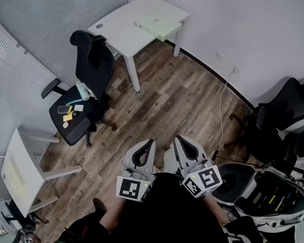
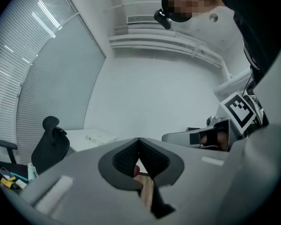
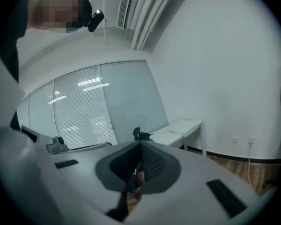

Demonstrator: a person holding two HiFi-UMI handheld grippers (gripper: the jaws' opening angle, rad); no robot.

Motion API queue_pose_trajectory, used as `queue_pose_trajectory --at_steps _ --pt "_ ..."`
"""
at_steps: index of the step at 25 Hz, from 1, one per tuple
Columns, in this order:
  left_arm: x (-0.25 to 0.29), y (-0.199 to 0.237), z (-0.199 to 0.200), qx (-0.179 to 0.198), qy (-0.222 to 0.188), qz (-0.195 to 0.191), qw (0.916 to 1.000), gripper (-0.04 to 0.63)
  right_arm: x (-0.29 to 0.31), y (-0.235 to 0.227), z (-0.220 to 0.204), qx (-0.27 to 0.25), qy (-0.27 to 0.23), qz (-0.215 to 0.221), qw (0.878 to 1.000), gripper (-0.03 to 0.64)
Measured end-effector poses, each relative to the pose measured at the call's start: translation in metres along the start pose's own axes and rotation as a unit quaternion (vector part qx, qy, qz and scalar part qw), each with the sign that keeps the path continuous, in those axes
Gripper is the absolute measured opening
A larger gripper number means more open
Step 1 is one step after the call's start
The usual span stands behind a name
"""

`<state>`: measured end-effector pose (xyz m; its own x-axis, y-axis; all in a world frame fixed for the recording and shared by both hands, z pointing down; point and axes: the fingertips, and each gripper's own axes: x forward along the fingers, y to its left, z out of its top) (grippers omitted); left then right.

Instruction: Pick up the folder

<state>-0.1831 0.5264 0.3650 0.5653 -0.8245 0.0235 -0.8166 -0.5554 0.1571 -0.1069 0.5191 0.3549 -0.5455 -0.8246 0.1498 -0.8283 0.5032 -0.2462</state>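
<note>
A pale green folder (image 1: 159, 23) lies flat on the white desk (image 1: 126, 32) in the far corner of the room. Both grippers are held close to the person's body, far from the desk, above the wooden floor. My left gripper (image 1: 150, 143) is shut with nothing in it, its jaws meeting at the tip (image 2: 139, 139). My right gripper (image 1: 179, 138) is beside it, also shut and empty (image 3: 140, 144). The desk shows small in the left gripper view (image 2: 91, 137) and in the right gripper view (image 3: 180, 127).
A black office chair (image 1: 88, 80) stands left of the desk with a phone, sticky notes and a bottle on its seat. A white table (image 1: 20, 171) is at the left. Black chairs (image 1: 286, 118) and an open case (image 1: 266, 194) stand right. A cable (image 1: 222, 110) trails over the floor.
</note>
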Motion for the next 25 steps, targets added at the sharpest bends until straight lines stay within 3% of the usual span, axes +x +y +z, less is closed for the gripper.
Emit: queue_pose_trajectory --at_steps 5,11,17,25 --pt "-0.016 0.006 0.000 -0.013 0.009 0.035 0.9992 0.005 -0.010 0.022 0.006 -0.009 -0.010 0.004 1.000 -0.002" --pt "-0.021 -0.004 0.007 -0.019 -0.008 0.000 0.9998 0.005 -0.018 0.028 -0.003 0.003 -0.004 -0.008 1.000 -0.002" --pt "-0.013 -0.010 0.003 -0.014 0.005 -0.009 0.9999 0.005 -0.018 0.022 0.000 -0.003 -0.006 -0.015 1.000 -0.002" --pt "0.021 -0.029 0.007 -0.012 0.007 -0.041 0.9991 0.005 -0.009 -0.016 0.005 0.006 -0.006 -0.028 1.000 -0.002"
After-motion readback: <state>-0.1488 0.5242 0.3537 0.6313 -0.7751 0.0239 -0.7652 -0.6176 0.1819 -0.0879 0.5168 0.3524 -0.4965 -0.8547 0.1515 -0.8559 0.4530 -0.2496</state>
